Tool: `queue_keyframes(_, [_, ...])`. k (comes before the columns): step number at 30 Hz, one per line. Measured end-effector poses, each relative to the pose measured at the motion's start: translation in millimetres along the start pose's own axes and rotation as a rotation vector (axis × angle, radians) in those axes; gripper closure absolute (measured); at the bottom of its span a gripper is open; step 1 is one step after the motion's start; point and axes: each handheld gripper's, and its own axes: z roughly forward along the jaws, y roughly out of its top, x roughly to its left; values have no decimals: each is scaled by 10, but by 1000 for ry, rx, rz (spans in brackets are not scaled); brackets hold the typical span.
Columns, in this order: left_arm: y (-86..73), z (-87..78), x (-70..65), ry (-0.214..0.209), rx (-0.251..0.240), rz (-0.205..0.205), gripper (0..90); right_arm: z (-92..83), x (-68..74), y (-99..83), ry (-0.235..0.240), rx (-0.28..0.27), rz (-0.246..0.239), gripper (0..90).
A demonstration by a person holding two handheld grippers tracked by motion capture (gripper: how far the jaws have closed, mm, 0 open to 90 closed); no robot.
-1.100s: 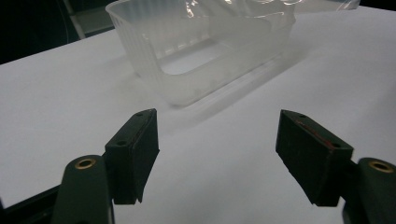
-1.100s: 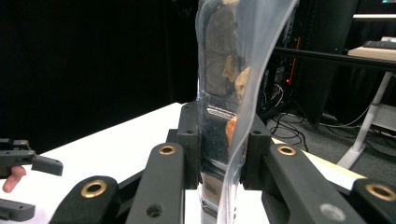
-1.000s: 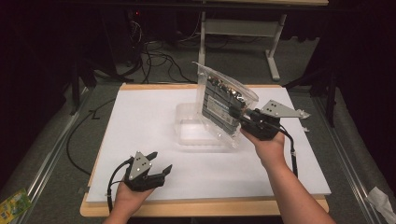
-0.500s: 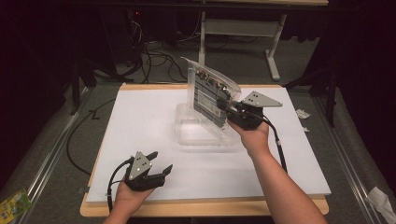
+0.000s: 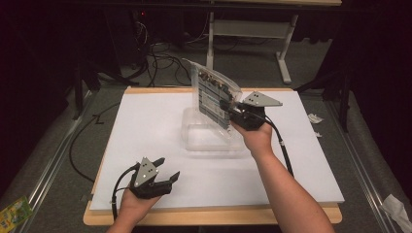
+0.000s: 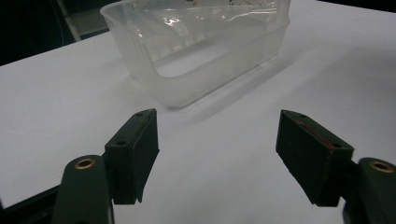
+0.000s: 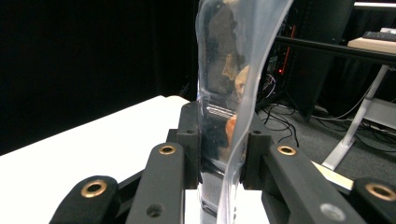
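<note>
Two grippers are at work over a white table top [image 5: 145, 126]. The right gripper [image 5: 232, 110] is clamped on the edge of a clear plastic bag [image 5: 214, 97], holding it upright and slightly tilted above a clear plastic tub [image 5: 194, 138] that sits near the middle of the table. In the right gripper view the jaws press the bag [image 7: 224, 93] from both sides, with dark and orange contents visible through the film; what they are cannot be told. The left gripper [image 5: 164, 171] rests near the front edge, well apart from the tub, jaws spread and holding nothing. In the left gripper view the tub [image 6: 196, 56] stands ahead of the jaws with bare table between. Cables [image 5: 160, 58] lie on the floor beyond the table, a metal desk frame [image 5: 272, 34] stands behind, and a green packet [image 5: 14, 211] lies on the floor at lower left.
</note>
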Motion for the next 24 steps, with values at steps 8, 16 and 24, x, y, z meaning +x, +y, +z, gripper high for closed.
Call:
queue_keyframes(8, [-1, 4, -4, -7, 6, 3, 300, 123, 32, -22, 5, 16, -22, 759])
queue_keyframes(16, [-2, 7, -7, -13, 9, 6, 300, 211, 54, -40, 4, 21, -14, 760])
queue_keyframes(24, [-3, 12, -12, -12, 10, 16, 300, 263, 76, -67, 1, 31, -8, 760])
